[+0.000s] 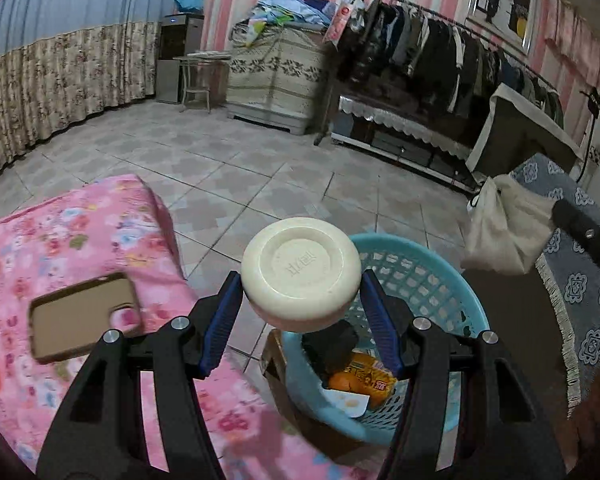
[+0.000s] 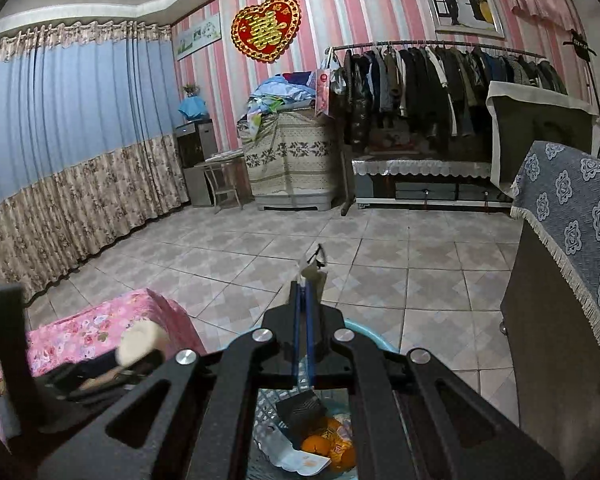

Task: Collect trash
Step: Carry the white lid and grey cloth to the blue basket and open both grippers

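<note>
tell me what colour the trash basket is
Light blue plastic with a lattice wall; the basket shows best in the left wrist view.

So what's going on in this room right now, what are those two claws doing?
A person is collecting trash with two hand-held claws. The left claw grips a round cream container above the blue basket, which already holds orange wrappers and a dark item. The right claw is shut on a small, thin scrap, also near the basket. A phone case lies on the pink floral cover.
</note>
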`<action>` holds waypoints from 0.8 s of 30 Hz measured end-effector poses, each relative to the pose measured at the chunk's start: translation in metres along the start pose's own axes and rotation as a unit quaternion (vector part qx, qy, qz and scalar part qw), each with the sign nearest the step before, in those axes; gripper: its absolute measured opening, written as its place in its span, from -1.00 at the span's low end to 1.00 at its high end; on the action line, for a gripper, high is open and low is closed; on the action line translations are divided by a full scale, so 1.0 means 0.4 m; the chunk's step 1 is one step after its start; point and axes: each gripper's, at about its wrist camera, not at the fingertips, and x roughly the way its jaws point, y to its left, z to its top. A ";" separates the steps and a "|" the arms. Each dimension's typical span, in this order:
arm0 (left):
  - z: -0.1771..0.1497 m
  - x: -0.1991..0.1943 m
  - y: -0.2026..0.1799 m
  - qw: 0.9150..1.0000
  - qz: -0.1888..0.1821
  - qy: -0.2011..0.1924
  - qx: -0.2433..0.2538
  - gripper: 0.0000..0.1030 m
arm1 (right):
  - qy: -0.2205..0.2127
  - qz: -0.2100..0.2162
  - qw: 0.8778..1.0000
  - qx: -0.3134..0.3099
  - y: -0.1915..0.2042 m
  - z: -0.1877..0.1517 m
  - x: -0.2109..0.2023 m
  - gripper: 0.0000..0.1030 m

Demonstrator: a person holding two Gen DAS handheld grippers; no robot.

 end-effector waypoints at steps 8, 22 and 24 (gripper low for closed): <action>-0.011 0.065 -0.044 0.999 -0.024 0.028 0.012 0.15 | 0.015 -0.018 1.000 -0.004 -0.006 -0.010 -0.002 -0.95; 0.038 0.004 -0.071 0.999 -0.043 0.001 0.029 0.26 | 0.017 -0.021 1.000 -0.010 0.004 -0.004 -0.006 -0.92; 0.046 -0.004 -0.061 0.999 -0.042 -0.003 0.024 0.26 | 0.019 -0.015 1.000 -0.008 0.006 -0.003 -0.003 -0.92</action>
